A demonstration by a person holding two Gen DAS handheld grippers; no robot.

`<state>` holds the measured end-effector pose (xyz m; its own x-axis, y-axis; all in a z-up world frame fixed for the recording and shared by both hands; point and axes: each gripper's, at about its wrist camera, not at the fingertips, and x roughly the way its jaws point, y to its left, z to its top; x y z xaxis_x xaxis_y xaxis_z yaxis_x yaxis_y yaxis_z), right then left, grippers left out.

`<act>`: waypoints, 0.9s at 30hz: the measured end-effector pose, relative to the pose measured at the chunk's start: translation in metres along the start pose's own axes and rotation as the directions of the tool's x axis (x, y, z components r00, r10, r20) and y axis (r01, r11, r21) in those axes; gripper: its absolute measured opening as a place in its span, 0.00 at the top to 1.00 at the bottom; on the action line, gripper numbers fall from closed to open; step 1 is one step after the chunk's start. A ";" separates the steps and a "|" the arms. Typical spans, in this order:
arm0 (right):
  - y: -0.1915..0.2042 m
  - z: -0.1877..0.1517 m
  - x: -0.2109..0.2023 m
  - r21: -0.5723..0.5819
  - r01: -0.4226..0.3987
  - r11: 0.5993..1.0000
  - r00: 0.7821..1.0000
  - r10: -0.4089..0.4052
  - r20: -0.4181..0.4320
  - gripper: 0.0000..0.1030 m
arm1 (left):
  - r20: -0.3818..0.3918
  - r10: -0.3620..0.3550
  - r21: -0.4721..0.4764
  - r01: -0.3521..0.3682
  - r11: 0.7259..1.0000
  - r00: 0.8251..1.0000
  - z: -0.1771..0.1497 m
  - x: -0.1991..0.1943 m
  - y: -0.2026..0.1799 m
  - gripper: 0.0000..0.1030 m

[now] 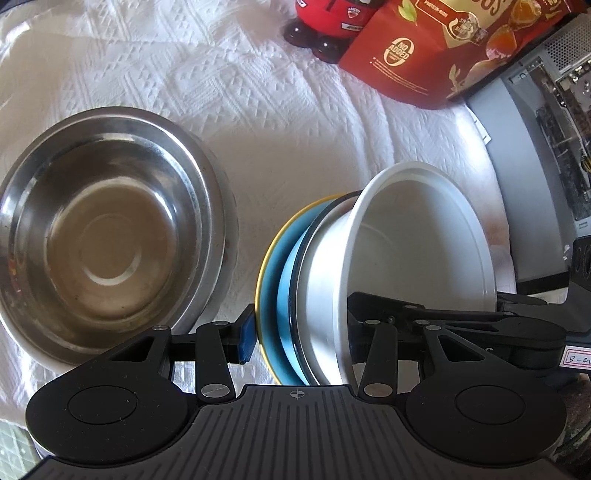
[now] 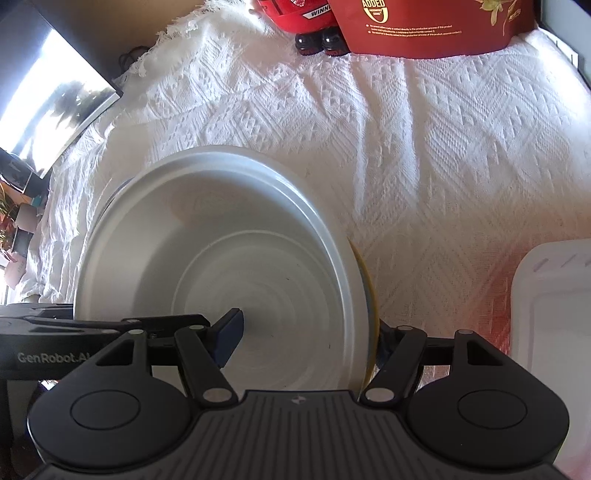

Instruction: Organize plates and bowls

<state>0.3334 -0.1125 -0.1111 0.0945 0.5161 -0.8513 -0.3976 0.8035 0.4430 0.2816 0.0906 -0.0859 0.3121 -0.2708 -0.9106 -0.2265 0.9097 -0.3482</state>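
A nested stack stands tilted on edge: a white bowl (image 1: 417, 251) inside a blue bowl (image 1: 286, 280) on a yellow-rimmed plate (image 1: 263, 273). My left gripper (image 1: 299, 332) is shut on this stack, one finger behind the plate, the other inside the white bowl. My right gripper (image 2: 306, 332) is shut on the same stack from the opposite side; the white bowl (image 2: 221, 236) fills its view, with the yellow plate rim (image 2: 371, 295) at the right finger. A steel bowl (image 1: 107, 229) sits on the white cloth to the left of the stack.
A red snack bag (image 1: 417, 51) and a red toy car (image 1: 325, 22) stand at the back of the white cloth (image 2: 443, 147). A white plastic container (image 2: 554, 332) lies at the right. A grey computer case (image 1: 546, 147) stands at the cloth's right edge.
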 end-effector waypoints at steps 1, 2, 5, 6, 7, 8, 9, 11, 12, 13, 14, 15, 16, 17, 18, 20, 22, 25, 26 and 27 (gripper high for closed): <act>0.000 0.000 0.000 -0.001 -0.002 1.000 1.000 0.002 0.000 0.32 | 0.000 0.001 0.002 -0.001 1.000 1.000 0.000 0.000 0.000 0.55; -0.001 0.000 0.000 -0.001 -0.004 1.000 1.000 0.004 0.001 0.32 | 0.000 0.002 0.003 -0.002 1.000 1.000 0.000 0.000 0.000 0.55; 0.000 -0.001 0.000 0.004 -0.002 1.000 1.000 0.002 0.004 0.32 | 0.001 0.001 0.002 -0.001 1.000 1.000 0.000 0.000 0.001 0.55; 0.001 -0.001 0.000 0.006 -0.001 1.000 1.000 0.001 0.005 0.32 | 0.000 -0.001 0.000 0.001 1.000 1.000 0.000 0.000 0.001 0.55; 0.001 -0.001 -0.001 0.009 0.001 1.000 1.000 -0.001 0.006 0.32 | -0.001 -0.002 -0.002 0.002 1.000 1.000 0.000 0.000 0.002 0.55; 0.001 -0.001 -0.001 0.012 0.003 1.000 1.000 -0.003 0.007 0.32 | -0.003 -0.002 -0.004 0.002 1.000 1.000 0.001 0.000 0.002 0.55; 0.002 -0.001 -0.001 0.014 0.006 1.000 1.000 -0.006 0.008 0.33 | -0.004 -0.001 -0.004 0.001 1.000 1.000 0.001 0.000 0.003 0.55; 0.002 -0.001 -0.002 0.025 0.010 1.000 1.000 -0.010 0.006 0.33 | -0.003 0.002 -0.002 -0.002 1.000 1.000 0.001 -0.001 0.003 0.55; 0.002 -0.001 -0.002 0.033 0.009 0.999 1.000 -0.009 0.003 0.34 | -0.002 0.003 -0.002 -0.003 1.000 1.000 0.002 -0.002 0.003 0.55; 0.001 -0.001 -0.002 0.044 0.006 0.999 1.000 -0.006 -0.002 0.34 | -0.001 0.005 -0.001 -0.005 1.000 1.000 0.002 -0.003 0.003 0.55; 0.001 0.000 -0.003 0.051 0.004 0.999 1.000 -0.004 -0.005 0.34 | 0.002 0.007 0.000 -0.007 1.000 1.000 0.002 -0.004 0.003 0.55; 0.001 -0.001 -0.003 0.055 0.002 0.998 1.000 -0.001 -0.008 0.34 | 0.005 0.010 0.002 -0.010 1.000 1.000 0.002 -0.004 0.003 0.55; 0.002 -0.001 -0.004 0.057 0.000 0.998 1.000 0.000 -0.009 0.34 | 0.008 0.011 0.005 -0.011 1.000 1.000 0.003 -0.005 0.004 0.55; 0.003 -0.002 -0.005 0.057 0.000 0.998 1.000 0.001 -0.010 0.34 | 0.009 0.010 0.006 -0.010 1.000 1.000 0.003 -0.006 0.004 0.55; 0.004 -0.002 -0.005 0.053 0.000 0.999 1.000 0.001 -0.011 0.34 | 0.008 0.008 0.007 -0.008 1.000 1.000 0.003 -0.006 0.004 0.55; 0.005 -0.003 -0.005 0.046 0.002 0.999 1.000 -0.002 -0.008 0.34 | 0.011 0.008 0.017 -0.009 1.000 1.000 0.003 -0.006 0.003 0.55; 0.005 -0.002 -0.004 0.041 0.001 0.999 1.000 -0.001 -0.010 0.33 | 0.012 0.007 0.033 -0.008 0.999 1.000 0.004 -0.006 0.000 0.55; 0.003 -0.004 -0.001 0.039 0.003 0.999 1.000 -0.003 -0.016 0.31 | 0.007 0.001 0.038 -0.002 0.999 1.000 0.005 -0.005 0.000 0.55; 0.003 -0.004 -0.001 0.035 0.004 0.999 1.000 -0.003 -0.014 0.32 | 0.004 -0.005 0.031 0.005 1.000 1.000 0.006 -0.004 0.001 0.55; 0.003 -0.004 -0.001 0.037 0.002 0.999 1.000 -0.001 -0.015 0.32 | 0.001 -0.012 0.025 0.011 1.000 1.000 0.007 -0.003 0.002 0.55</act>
<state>0.3288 -0.1119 -0.1106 0.0814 0.5109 -0.8558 -0.3638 0.8146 0.4517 0.2864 0.0956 -0.0826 0.3159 -0.2809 -0.9063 -0.2000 0.9140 -0.3530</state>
